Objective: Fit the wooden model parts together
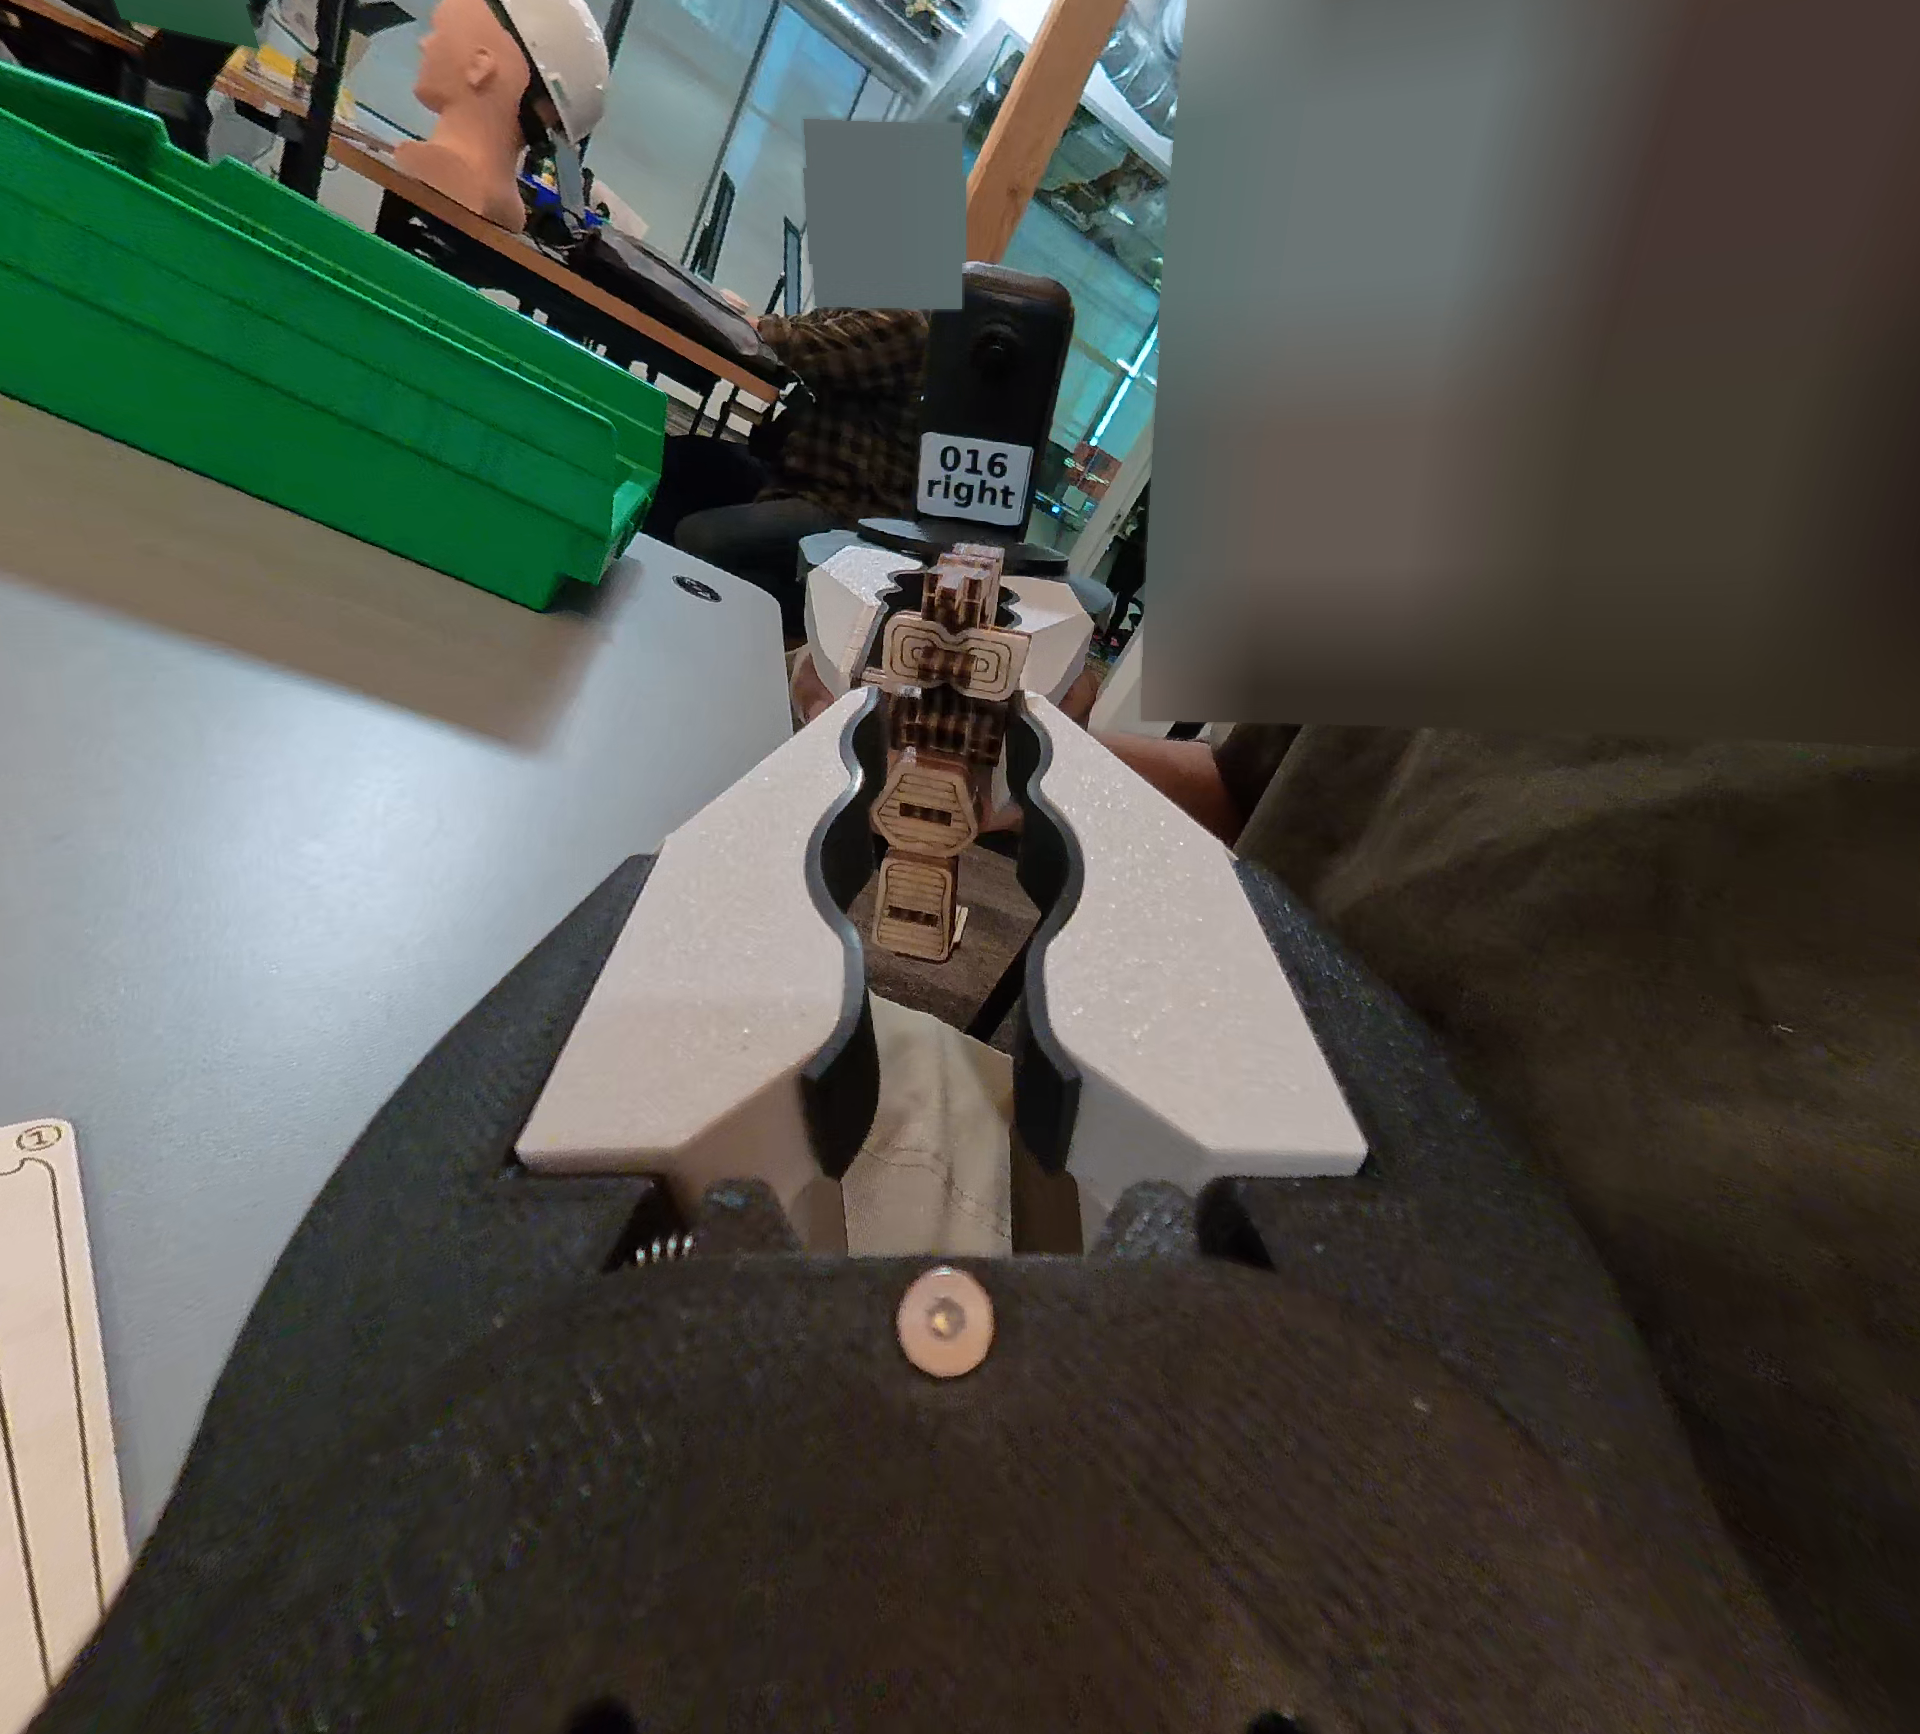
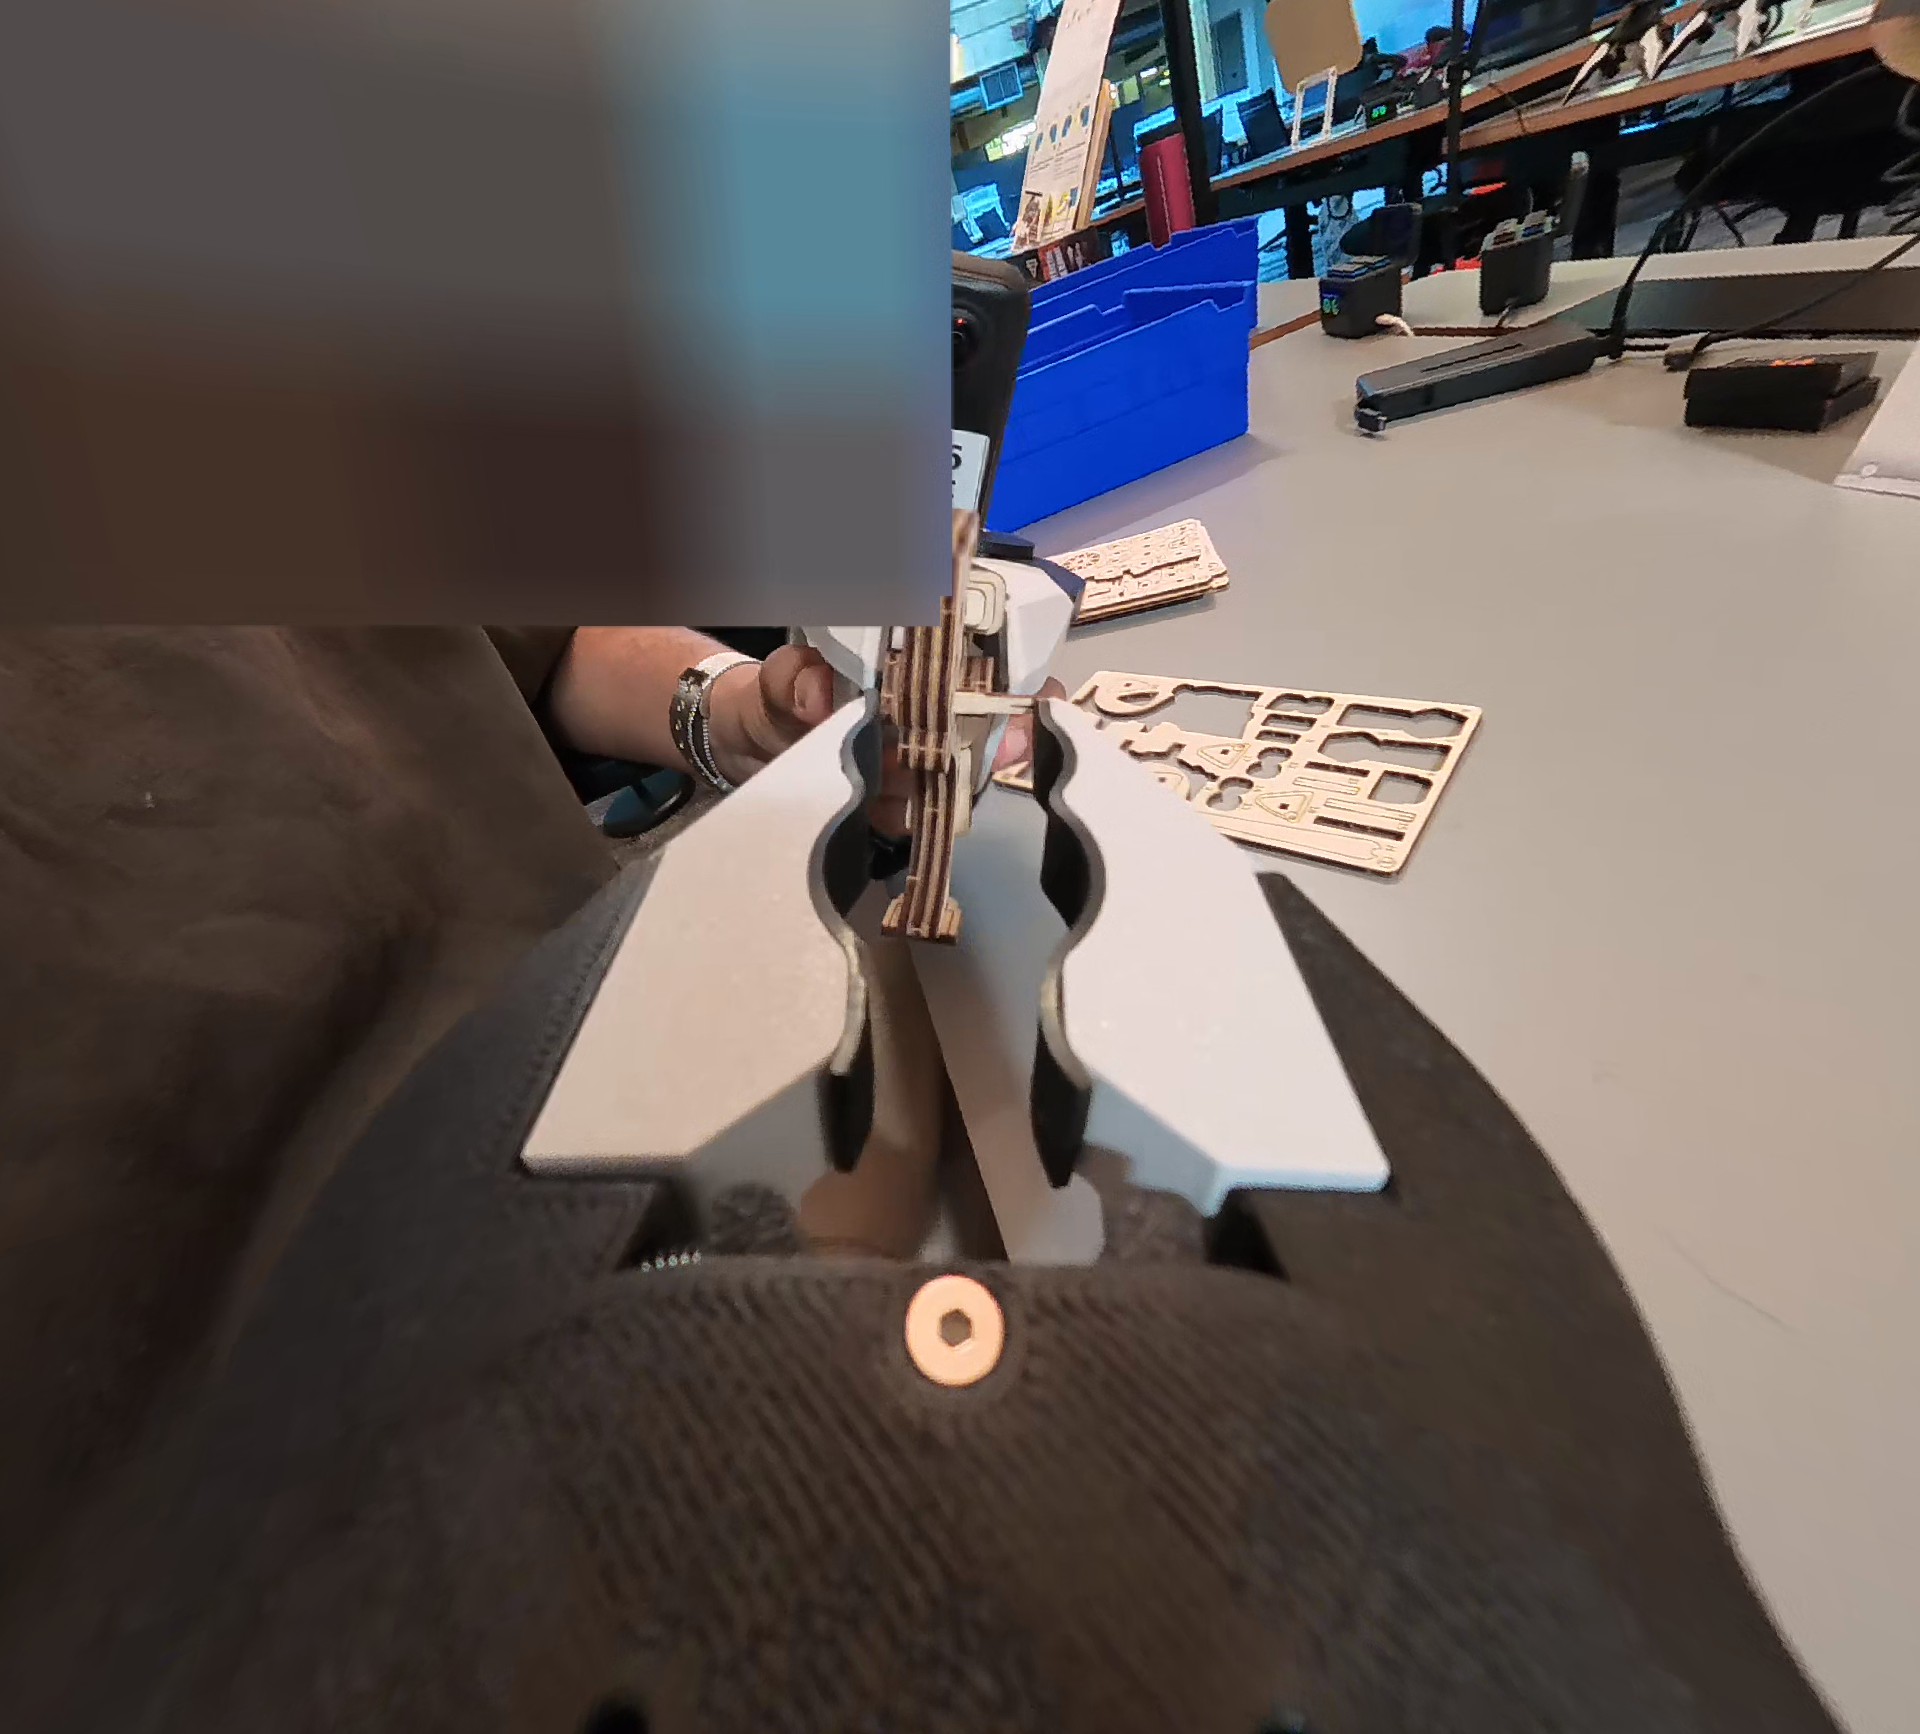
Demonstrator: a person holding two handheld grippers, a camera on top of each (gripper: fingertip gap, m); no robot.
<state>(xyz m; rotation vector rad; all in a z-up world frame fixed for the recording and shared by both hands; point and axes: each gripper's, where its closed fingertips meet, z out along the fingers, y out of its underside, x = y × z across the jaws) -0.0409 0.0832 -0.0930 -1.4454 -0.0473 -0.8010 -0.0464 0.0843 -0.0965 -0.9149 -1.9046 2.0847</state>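
A layered wooden model [image 1: 935,811] hangs upright in the air between my two grippers, over the edge of the grey table [image 1: 312,853]. My left gripper [image 1: 948,716] is shut on its upper body, with the lower segments hanging between the fingers. My right gripper [image 1: 940,619] faces it from the far side and holds the model's wide top piece. In the right wrist view the model [image 2: 928,811] shows edge-on. My right gripper [image 2: 954,720] is shut across it and a thin cross peg. The left gripper's white fingers [image 2: 1023,619] show just behind.
A green bin [image 1: 312,396] stands at the left and a blue bin [image 2: 1132,375] at the back. A punched-out wooden sheet [image 2: 1299,770] and a stack of sheets [image 2: 1143,567] lie on the table [image 2: 1558,645]. A paper sheet [image 1: 42,1372] lies near left. A hand with a watch [image 2: 727,718] is close.
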